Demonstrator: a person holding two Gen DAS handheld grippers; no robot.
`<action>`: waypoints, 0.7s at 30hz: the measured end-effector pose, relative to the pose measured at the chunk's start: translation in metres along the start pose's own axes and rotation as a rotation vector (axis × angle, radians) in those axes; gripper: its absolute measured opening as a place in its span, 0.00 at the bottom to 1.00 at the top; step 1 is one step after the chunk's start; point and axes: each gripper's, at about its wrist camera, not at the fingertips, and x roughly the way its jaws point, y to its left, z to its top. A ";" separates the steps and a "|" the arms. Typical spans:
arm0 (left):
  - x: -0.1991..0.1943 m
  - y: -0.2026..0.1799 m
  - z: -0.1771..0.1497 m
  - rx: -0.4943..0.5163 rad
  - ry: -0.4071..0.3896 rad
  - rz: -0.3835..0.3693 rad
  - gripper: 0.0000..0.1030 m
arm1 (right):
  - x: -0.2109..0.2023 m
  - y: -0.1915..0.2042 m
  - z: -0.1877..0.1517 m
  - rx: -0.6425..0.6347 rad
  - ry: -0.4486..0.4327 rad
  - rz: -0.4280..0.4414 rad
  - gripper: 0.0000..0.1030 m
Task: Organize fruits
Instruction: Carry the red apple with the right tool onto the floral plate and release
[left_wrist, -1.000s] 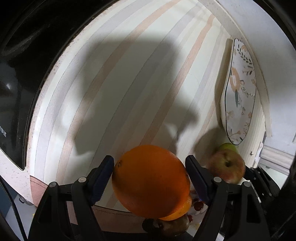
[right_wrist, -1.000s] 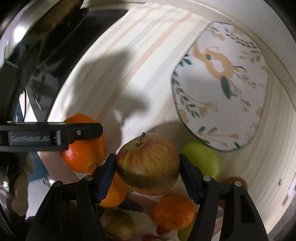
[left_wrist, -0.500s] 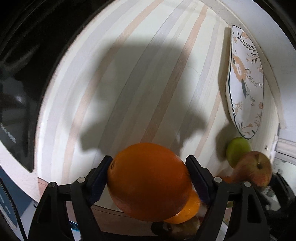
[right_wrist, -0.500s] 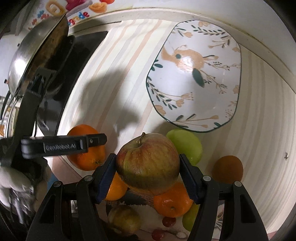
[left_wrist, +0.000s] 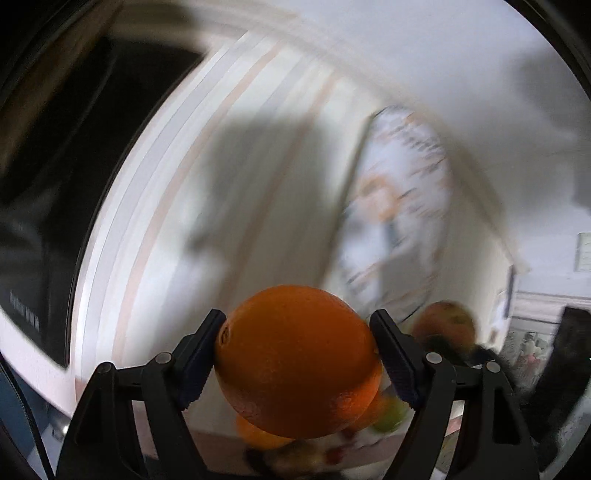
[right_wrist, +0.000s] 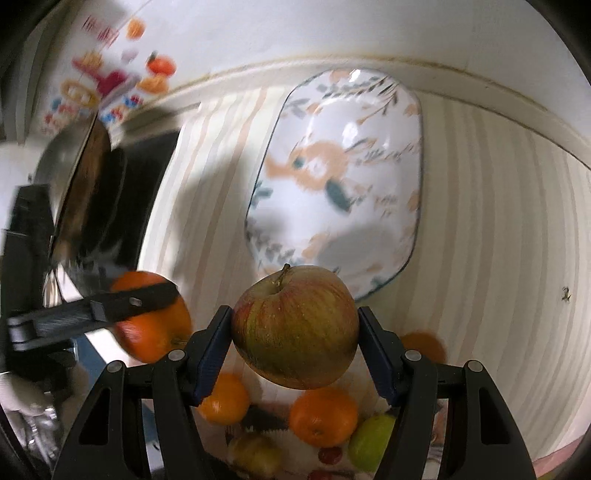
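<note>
My left gripper (left_wrist: 297, 354) is shut on a large orange (left_wrist: 297, 363) and holds it above the striped cloth (left_wrist: 258, 206). My right gripper (right_wrist: 295, 350) is shut on a red-green apple (right_wrist: 295, 326), held in the air short of the white floral plate (right_wrist: 340, 177). In the right wrist view the left gripper (right_wrist: 147, 299) with its orange (right_wrist: 147, 332) shows at the left. The plate (left_wrist: 402, 229) and the apple (left_wrist: 443, 321) show blurred in the left wrist view.
Below the apple lie several loose fruits: two oranges (right_wrist: 323, 415), a green fruit (right_wrist: 369, 439), a brownish fruit (right_wrist: 255, 454), another orange (right_wrist: 423, 345). A metal pan (right_wrist: 81, 184) sits on a black stove (left_wrist: 55, 184) at the left. A white wall runs behind.
Both grippers have risen and swung toward the plate, each still holding its fruit. The plate now looms larger and the loose fruits lie lower in the right wrist view. The left view is motion-blurred.
</note>
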 end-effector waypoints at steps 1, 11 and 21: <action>-0.004 -0.006 0.009 0.017 -0.014 -0.006 0.77 | -0.002 -0.005 0.008 0.014 -0.012 0.003 0.67; 0.051 -0.113 0.121 0.222 -0.090 0.068 0.77 | 0.022 -0.045 0.110 -0.007 -0.099 -0.038 0.67; 0.097 -0.140 0.149 0.295 -0.066 0.125 0.77 | 0.056 -0.063 0.159 -0.072 -0.103 -0.071 0.67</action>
